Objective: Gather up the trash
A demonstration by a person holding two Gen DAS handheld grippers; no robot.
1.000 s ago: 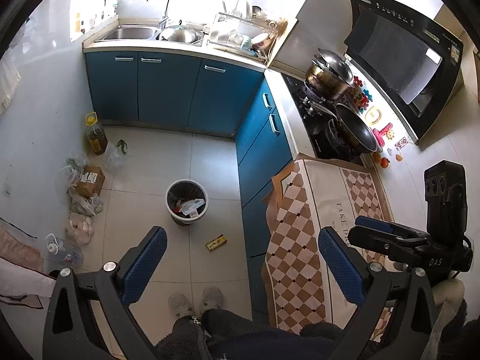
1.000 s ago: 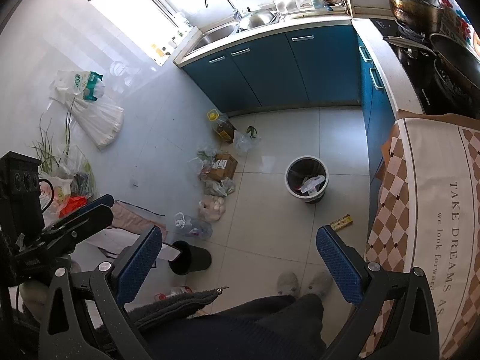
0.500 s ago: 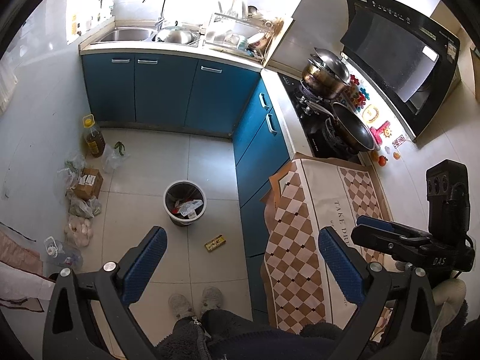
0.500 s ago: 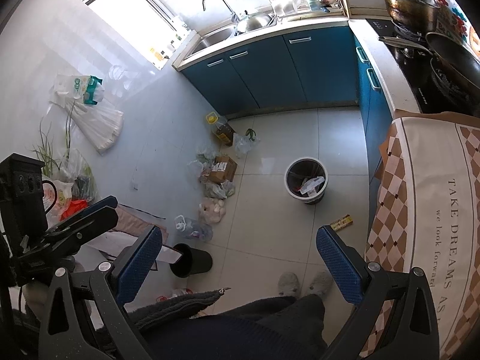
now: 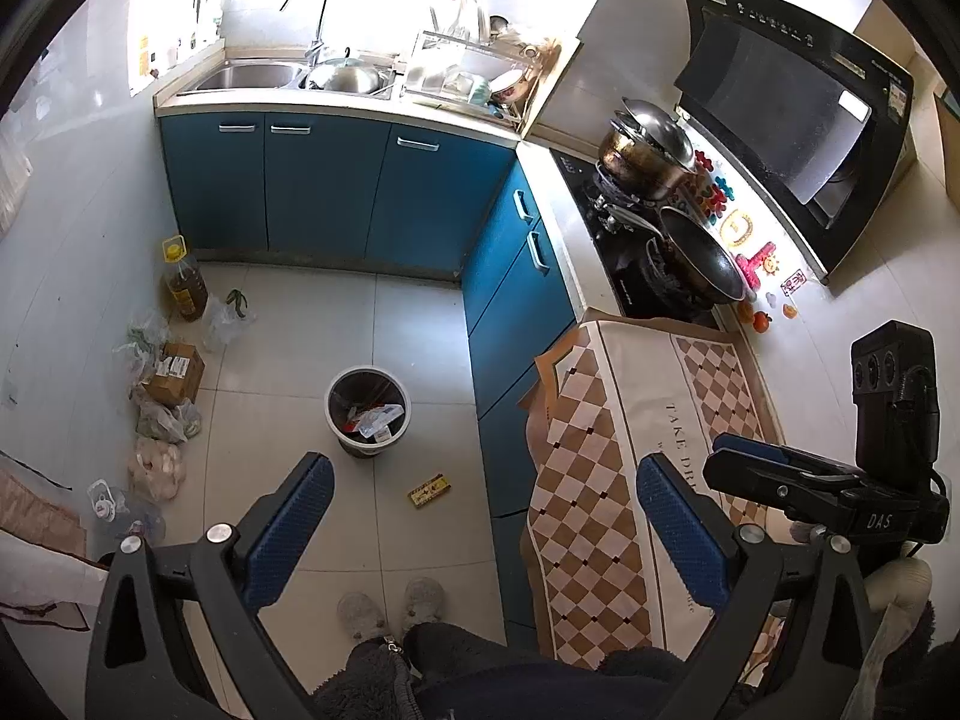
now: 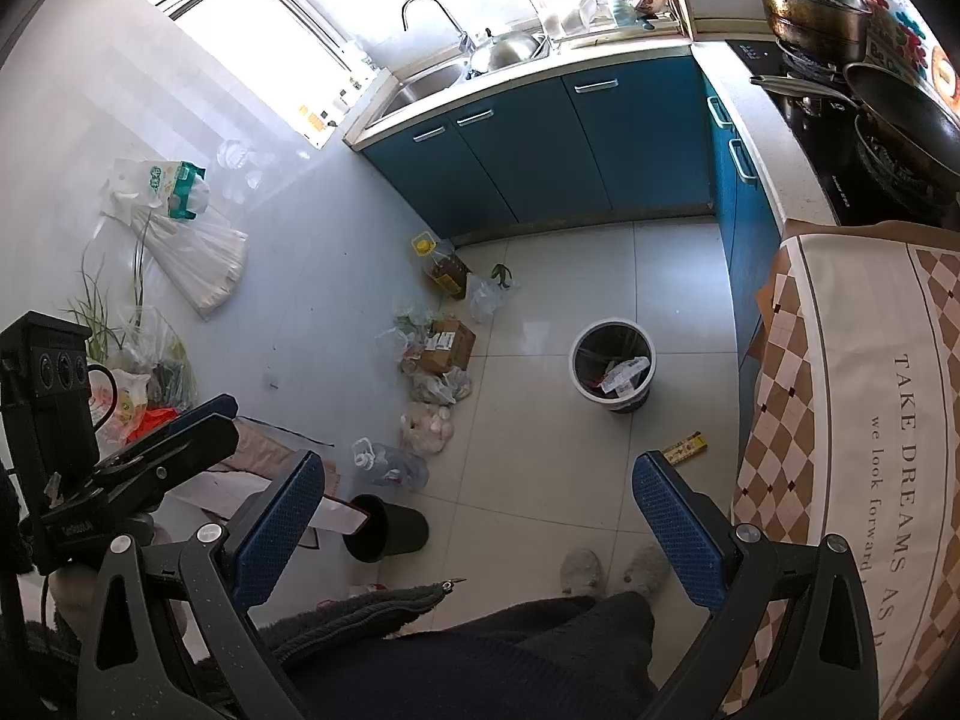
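A small yellow wrapper (image 5: 429, 489) lies on the tiled floor just right of a white-rimmed trash bin (image 5: 366, 409) that holds paper scraps. Both also show in the right wrist view: the wrapper (image 6: 684, 447) and the bin (image 6: 612, 369). My left gripper (image 5: 483, 525) is open and empty, held high above the floor. My right gripper (image 6: 480, 516) is open and empty, also high up. Each gripper shows at the edge of the other's view.
Blue cabinets (image 5: 324, 192) line the back and right. A checkered cloth (image 5: 606, 450) covers the counter at right. Bags, a cardboard box (image 5: 174, 373), an oil bottle (image 5: 185, 282) and a plastic jug lie along the left wall. A black cup (image 6: 387, 528) lies tipped on the floor. The person's slippers (image 5: 390, 606) are below.
Both views have shifted slightly, the floor objects drifting a little left and up. Both grippers stay open and empty.
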